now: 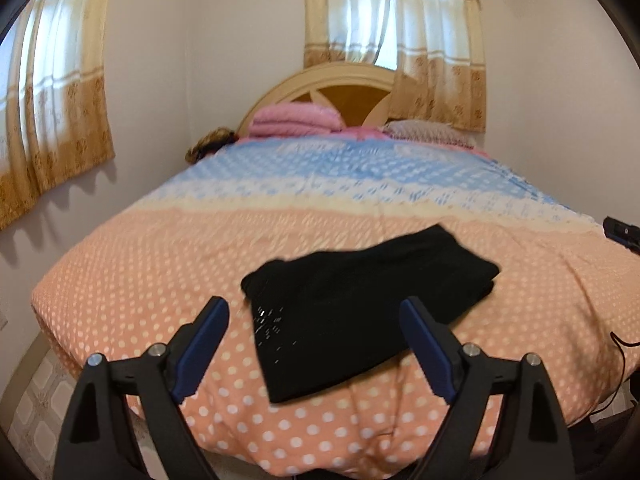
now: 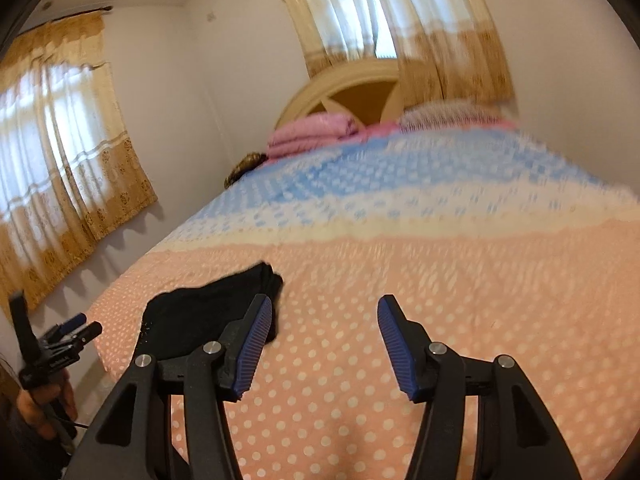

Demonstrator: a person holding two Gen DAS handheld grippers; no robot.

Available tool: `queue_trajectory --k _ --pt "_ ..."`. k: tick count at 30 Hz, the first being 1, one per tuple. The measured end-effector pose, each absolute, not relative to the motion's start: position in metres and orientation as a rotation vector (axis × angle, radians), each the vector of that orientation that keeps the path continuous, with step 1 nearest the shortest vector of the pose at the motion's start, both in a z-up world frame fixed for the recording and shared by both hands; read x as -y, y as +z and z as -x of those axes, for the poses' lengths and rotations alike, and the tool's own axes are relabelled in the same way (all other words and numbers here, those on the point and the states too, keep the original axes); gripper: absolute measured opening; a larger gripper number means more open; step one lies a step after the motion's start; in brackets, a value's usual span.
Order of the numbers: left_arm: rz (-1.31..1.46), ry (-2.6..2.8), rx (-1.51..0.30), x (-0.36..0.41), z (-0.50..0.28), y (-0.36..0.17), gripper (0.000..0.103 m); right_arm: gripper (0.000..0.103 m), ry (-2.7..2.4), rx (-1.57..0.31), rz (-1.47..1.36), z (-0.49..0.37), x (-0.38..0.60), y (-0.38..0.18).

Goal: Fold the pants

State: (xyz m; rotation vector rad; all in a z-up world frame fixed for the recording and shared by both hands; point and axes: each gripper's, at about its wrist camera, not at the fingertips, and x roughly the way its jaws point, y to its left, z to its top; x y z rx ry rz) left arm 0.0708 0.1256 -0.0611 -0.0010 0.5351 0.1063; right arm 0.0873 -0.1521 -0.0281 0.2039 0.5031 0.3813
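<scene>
Tongs on the left (image 1: 314,322) hang wide open and empty above the near edge of the bed (image 1: 120,280), blue pads splayed. Straight ahead and just below lie the black pants (image 1: 360,308), already bundled into a compact dark shape on the peach, white-dotted bedspread, long axis slanting from near-left to far-right. Right tongs (image 2: 324,320) are also spread wide and empty, aimed at bare bedspread; the pants sit to their left. Left tongs look nearer and better lined up for any further fold.

No readable text, labels, brands or numbers anywhere
</scene>
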Motion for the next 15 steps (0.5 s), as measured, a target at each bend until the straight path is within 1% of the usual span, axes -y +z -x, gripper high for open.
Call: queue_trajectory --k 1,3,15 --pt "-0.006 0.105 -0.520 -0.122 -0.068 -0.057 0.096 0.059 0.385 -0.491 -0.198 -0.085 0.151 -0.024" --pt "-0.010 0.101 -0.492 -0.118 -0.064 -0.052 0.102 0.064 0.388 -0.467 -0.177 -0.078 0.148 -0.018" --pt "-0.016 0.106 -0.473 -0.114 -0.063 -0.048 0.103 0.065 0.409 -0.469 -0.107 -0.068 0.128 -0.022"
